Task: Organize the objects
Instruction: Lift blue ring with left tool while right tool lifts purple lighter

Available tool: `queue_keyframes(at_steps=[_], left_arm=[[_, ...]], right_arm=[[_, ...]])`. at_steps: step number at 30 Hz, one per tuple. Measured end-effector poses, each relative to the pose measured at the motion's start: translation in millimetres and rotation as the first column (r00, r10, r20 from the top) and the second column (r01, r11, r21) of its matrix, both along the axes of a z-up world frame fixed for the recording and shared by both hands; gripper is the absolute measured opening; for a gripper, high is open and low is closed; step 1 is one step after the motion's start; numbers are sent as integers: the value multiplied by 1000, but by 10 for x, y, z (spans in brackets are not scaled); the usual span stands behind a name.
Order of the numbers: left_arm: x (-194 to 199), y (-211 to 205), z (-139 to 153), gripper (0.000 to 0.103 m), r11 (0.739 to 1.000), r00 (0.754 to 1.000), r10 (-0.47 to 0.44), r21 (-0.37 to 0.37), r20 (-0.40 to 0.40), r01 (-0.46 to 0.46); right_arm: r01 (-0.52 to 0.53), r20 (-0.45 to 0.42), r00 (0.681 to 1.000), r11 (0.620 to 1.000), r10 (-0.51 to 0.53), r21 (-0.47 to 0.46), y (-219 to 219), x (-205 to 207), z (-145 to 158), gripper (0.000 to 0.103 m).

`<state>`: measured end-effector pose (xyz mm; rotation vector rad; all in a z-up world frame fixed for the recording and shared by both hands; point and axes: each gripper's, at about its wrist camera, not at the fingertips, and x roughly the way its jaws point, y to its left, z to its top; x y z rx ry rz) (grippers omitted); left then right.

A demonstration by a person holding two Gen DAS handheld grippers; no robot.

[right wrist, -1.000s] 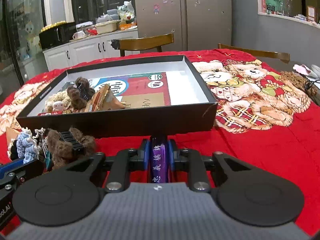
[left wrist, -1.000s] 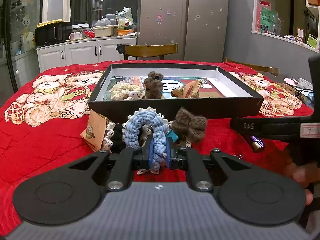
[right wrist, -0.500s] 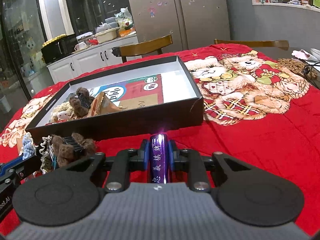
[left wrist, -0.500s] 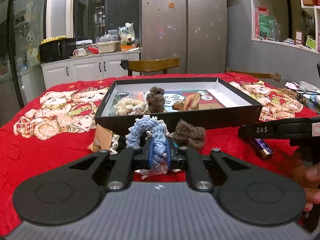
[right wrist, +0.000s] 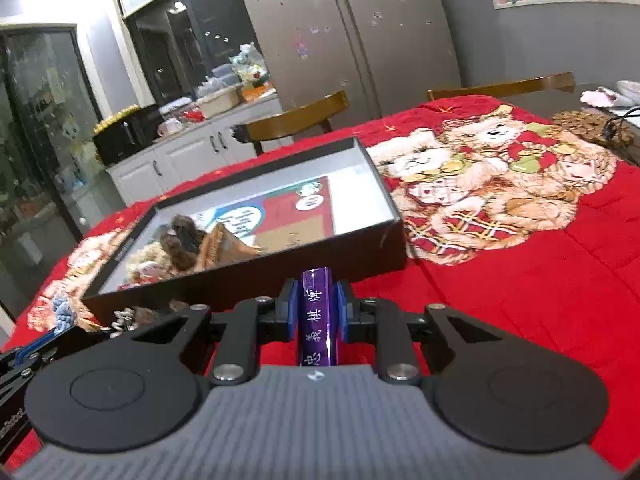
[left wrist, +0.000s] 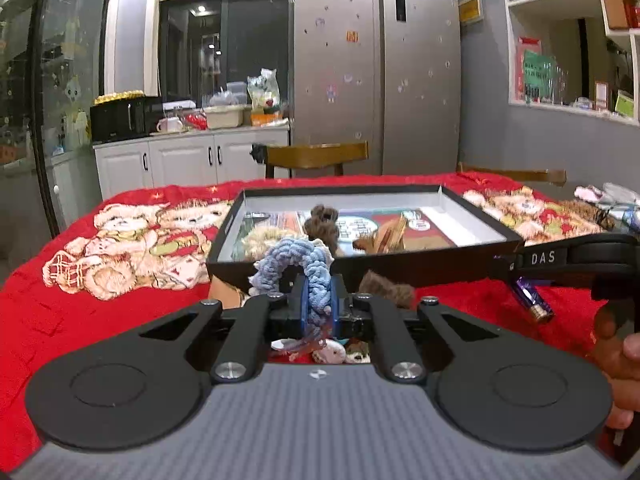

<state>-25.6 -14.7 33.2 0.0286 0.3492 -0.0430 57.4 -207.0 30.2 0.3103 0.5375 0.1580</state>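
A dim kitchen with grey walls, a steel fridge (left wrist: pixel 376 68), white cabinets (left wrist: pixel 180 160) under a cluttered counter, wooden chairs (left wrist: pixel 316 156), wall shelves (left wrist: pixel 576 36), and a table under a red bear-print cloth (right wrist: pixel 520 240).

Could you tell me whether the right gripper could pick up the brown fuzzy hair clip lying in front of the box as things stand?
Probably not: the right gripper is shut on a purple tube, so the brown hair clip is out of reach.
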Motion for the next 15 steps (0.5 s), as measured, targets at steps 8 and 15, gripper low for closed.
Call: queue_keyframes(at_steps=[8,15], left_arm=[[-53,32,136,13,1000,999,20,-19,46,-19],[-144,27,444,13,998,994,6,-64,107,1]], right_arm=[[-20,-15,1000,989,22,149,-144,13,98,23],[-39,42,999,985,32,168,-120,-28,386,23]])
